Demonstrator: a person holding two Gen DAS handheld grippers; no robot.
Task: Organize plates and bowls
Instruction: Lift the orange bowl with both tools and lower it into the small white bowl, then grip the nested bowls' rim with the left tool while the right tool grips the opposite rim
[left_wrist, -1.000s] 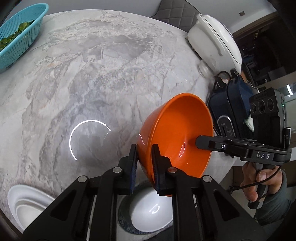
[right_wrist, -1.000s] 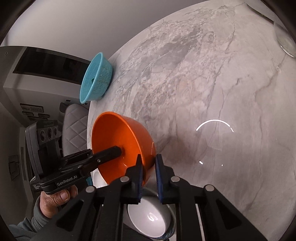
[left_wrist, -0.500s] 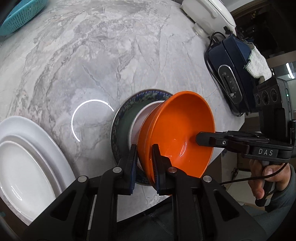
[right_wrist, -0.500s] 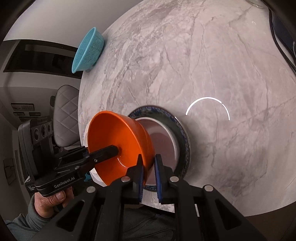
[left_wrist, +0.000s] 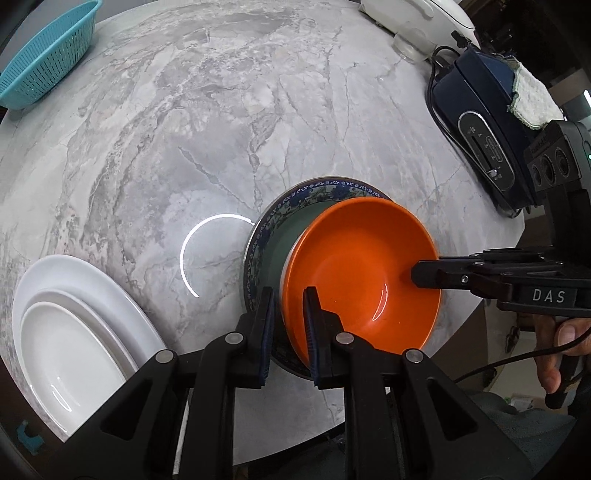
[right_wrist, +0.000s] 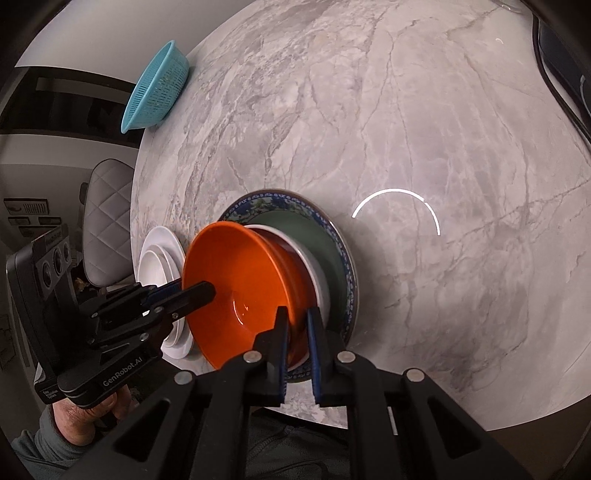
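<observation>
— Where is the orange bowl relative to your tools?

— It sits between them. My left hand-held gripper pinches the rim on the near left side, one finger outside the wall, one inside. My right hand-held gripper clamps the opposite rim the same way. Both are nearly closed, with only the thin bowl wall between the pads.

— And where is the bowl itself?

— Near the front edge of the marble worktop, nested in a white bowl that stands on a dark green plate with a blue patterned rim. I cannot tell whether the orange one is fully seated; it looks slightly tilted.

— How does it look?

— Glossy, plain orange inside and out, round, fairly deep, with a small light glint on its floor.

— Anything beside it?

— Stacked white oval plates lie to the left, apart from the patterned plate.
</observation>
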